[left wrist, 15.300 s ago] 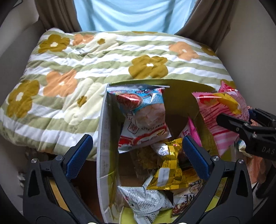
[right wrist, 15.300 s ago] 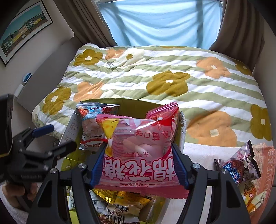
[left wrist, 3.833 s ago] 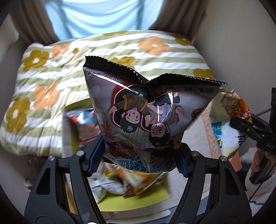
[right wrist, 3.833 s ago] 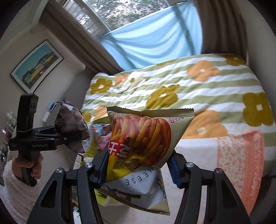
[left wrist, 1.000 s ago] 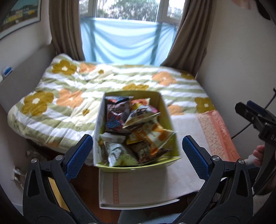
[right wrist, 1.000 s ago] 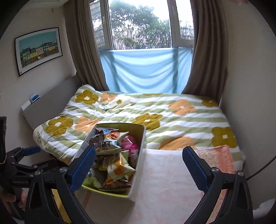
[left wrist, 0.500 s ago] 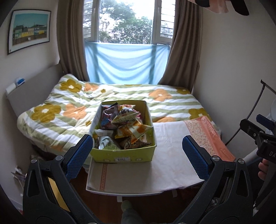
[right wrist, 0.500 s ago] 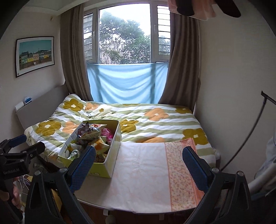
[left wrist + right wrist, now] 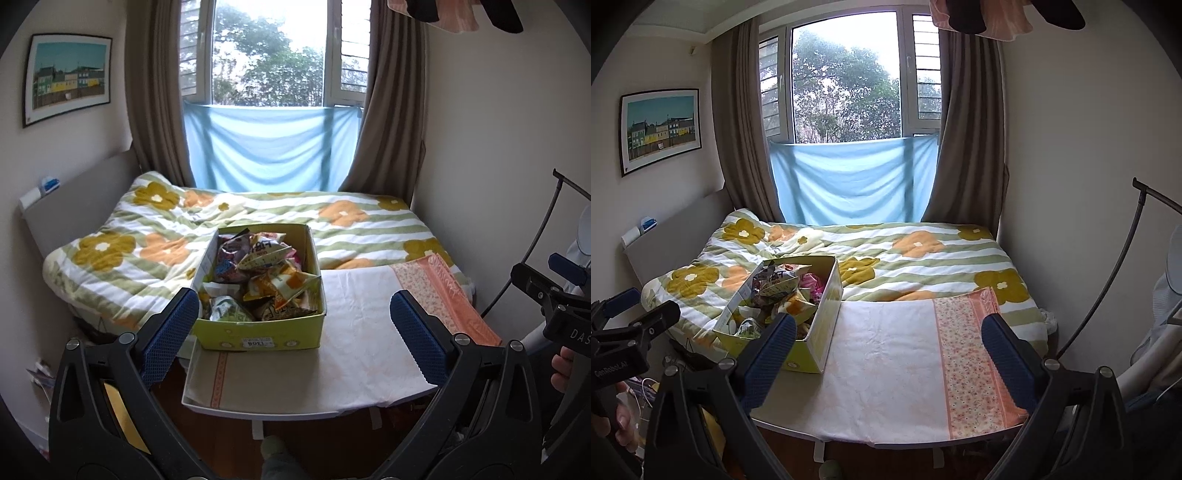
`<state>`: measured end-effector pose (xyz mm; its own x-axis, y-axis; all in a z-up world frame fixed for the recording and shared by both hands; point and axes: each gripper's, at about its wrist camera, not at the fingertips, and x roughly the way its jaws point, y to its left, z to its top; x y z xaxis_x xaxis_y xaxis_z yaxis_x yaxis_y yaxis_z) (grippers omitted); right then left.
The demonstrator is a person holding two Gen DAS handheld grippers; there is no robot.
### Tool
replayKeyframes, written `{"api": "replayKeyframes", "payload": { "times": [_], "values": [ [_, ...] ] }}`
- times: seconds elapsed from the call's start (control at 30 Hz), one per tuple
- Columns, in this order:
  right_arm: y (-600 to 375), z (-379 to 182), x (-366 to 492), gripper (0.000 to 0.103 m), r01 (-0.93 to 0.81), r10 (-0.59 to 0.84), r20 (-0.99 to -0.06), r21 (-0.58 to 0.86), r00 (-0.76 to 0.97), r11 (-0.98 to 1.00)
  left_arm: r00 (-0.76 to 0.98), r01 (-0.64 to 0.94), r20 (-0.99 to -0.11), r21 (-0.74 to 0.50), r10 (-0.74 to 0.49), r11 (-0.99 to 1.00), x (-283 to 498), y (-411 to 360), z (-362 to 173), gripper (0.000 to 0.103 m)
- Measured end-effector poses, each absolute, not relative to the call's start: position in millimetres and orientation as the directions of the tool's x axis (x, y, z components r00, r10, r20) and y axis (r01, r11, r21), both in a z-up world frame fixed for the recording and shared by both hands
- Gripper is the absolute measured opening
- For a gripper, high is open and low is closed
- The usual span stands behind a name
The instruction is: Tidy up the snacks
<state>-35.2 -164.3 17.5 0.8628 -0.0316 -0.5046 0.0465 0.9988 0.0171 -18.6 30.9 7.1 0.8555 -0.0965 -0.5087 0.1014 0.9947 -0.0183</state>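
A yellow-green cardboard box [image 9: 258,334] stands on the left part of a small cloth-covered table [image 9: 354,354]. It is heaped with several snack bags [image 9: 264,275]. In the right wrist view the box [image 9: 822,332] sits at the table's left edge with the snack bags [image 9: 779,286] piled inside. My left gripper [image 9: 295,332] is open and empty, well back from the table. My right gripper [image 9: 888,349] is open and empty too, held back and to the right of the box. Each gripper shows at the edge of the other's view.
The table stands against a bed with a flowered green-striped quilt [image 9: 184,229]. The table's pale cloth [image 9: 886,362] has an orange patterned strip [image 9: 971,369] on the right. Walls close in on both sides. A thin black stand [image 9: 1108,280] rises at the right. Wooden floor lies below.
Both grippers have pulled further back and up from the table, so the box looks smaller and more of the room shows. They held snack bags seconds ago and are empty now.
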Motion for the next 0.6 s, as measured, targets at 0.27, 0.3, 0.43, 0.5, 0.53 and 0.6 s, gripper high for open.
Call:
{"api": "replayKeyframes", "payload": {
  "times": [0.27,0.3,0.43,0.5,0.53,0.6],
  "values": [
    [-167.4,13.7,-37.5,0.100,0.054,-0.035,-0.509,0.023,0.860,0.998,0.860,0.101,-0.501,-0.007,-0.091,0.995,-15.6,27.3,9.0,0.103],
    [-167.0,13.2,-37.8,0.100,0.054,-0.035,-0.510,0.023,0.860,0.998,0.861,0.101,-0.501,-0.005,-0.089,0.995,-15.3,27.0,8.8,0.103],
    [-167.3,12.8,-37.1,0.100,0.055,-0.036,-0.511,0.023,0.859,0.998,0.863,0.098,-0.498,-0.001,-0.085,0.995,-13.7,27.5,8.6,0.103],
    [-166.9,12.6,-37.0,0.100,0.055,-0.037,-0.512,0.019,0.858,0.998,0.863,0.092,-0.499,-0.001,-0.080,0.996,-12.0,29.0,8.6,0.103],
    [-166.8,12.4,-36.8,0.100,0.056,-0.039,-0.513,0.017,0.857,0.998,0.863,0.093,-0.499,-0.004,-0.083,0.996,-11.7,29.8,8.7,0.103],
    [-168.0,11.1,-35.8,0.100,0.056,-0.039,-0.515,0.017,0.856,0.998,0.865,0.090,-0.495,-0.009,-0.083,0.996,-11.1,31.7,8.9,0.103]
  ]
}}
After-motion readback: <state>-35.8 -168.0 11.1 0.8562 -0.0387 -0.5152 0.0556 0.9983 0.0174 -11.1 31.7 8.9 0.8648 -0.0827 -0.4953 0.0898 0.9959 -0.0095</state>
